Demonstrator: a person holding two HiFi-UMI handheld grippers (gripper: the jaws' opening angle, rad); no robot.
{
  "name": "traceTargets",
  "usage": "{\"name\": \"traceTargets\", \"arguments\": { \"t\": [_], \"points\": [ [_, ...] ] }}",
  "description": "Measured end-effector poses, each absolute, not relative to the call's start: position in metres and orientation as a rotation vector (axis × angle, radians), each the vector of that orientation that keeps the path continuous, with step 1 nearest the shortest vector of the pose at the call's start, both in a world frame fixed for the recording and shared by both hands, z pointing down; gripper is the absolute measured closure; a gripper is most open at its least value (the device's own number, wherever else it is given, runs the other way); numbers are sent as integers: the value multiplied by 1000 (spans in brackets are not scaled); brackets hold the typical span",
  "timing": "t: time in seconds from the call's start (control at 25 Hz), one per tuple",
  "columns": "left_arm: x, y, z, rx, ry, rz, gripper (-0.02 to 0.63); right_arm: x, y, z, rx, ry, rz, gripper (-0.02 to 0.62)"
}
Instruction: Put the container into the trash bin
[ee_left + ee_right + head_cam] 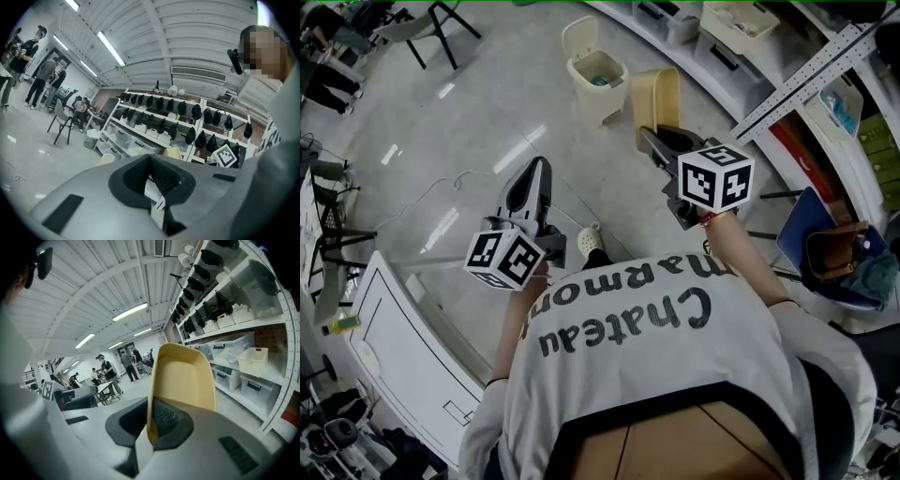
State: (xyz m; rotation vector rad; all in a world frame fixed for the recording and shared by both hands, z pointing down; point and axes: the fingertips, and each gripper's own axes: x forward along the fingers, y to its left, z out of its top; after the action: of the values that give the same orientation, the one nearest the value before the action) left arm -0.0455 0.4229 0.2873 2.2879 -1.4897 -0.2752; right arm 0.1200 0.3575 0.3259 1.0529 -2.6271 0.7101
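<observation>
1. Container (183, 376): the tan, tray-like one is up in the air in your right gripper (151, 420). The jaws pinch one of its side walls, one pad inside and one outside.
2. The container stands on edge, and its hollow side faces the right gripper's camera.
3. The trash bin (598, 77) sits on the floor with its lid tipped up and something teal inside. In the head view your container is near the bin, to its right, and not touching it.
4. Your left gripper (151, 161) carries nothing, and its pads are pressed together at the tips. In the head view it points forward over the floor, nearer you than the bin.
5. Your shoe (591, 242) shows on the floor between the two grippers. Shelving (741, 56) curves along the right side of the head view.
</observation>
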Motion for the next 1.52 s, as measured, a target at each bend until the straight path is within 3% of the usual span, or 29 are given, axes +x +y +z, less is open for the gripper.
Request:
{"name": "traceTargets", "arguments": {
  "t": [0.68, 1.52],
  "points": [
    [-156, 304, 260, 2370, -1460, -291, 584, 16, 244, 297, 1169, -2660, 672, 561],
    [-187, 251, 291, 2290, -1431, -282, 584, 2, 199, 327, 1225, -2568, 725, 561]
  ]
}}
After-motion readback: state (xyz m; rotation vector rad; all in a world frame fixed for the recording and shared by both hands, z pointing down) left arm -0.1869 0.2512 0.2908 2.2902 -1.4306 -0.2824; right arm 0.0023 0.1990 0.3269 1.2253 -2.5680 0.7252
